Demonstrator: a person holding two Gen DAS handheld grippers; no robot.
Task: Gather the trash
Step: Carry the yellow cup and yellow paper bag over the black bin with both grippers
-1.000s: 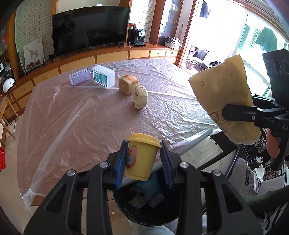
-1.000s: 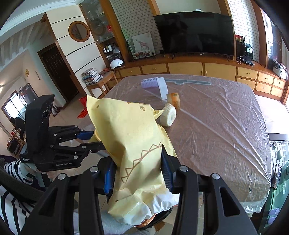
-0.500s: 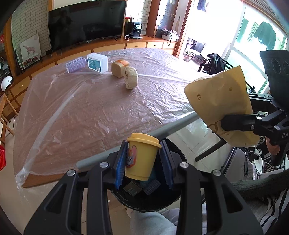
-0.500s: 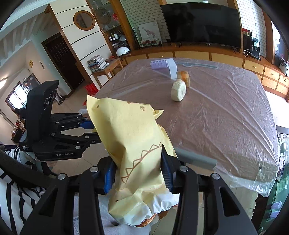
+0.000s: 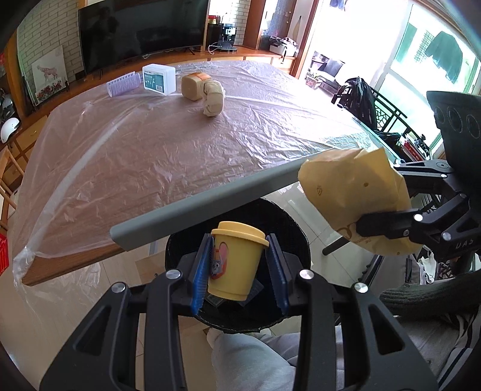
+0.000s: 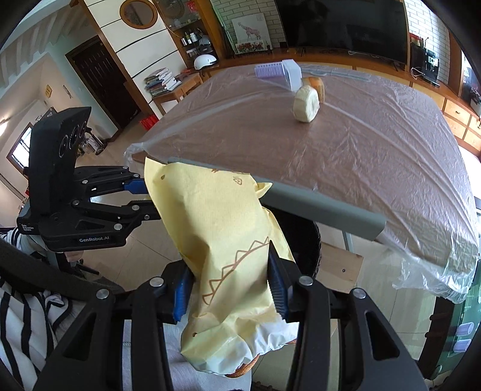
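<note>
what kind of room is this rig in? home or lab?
Most likely a home living/dining room: a large TV on a wooden sideboard, a plastic-covered dining table, and a stack of books on a side table.

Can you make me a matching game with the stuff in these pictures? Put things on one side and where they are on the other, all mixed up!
Things
1. small yellow lidded plastic cup
2. big yellow paper bag
3. white rectangular plastic box
4. round black trash bin

Places
A. on the far part of the table
B. between the left gripper's fingers
C. on the floor below the table edge
D. between the right gripper's fingers

Pairs: 1-B, 2-D, 3-A, 4-C
</note>
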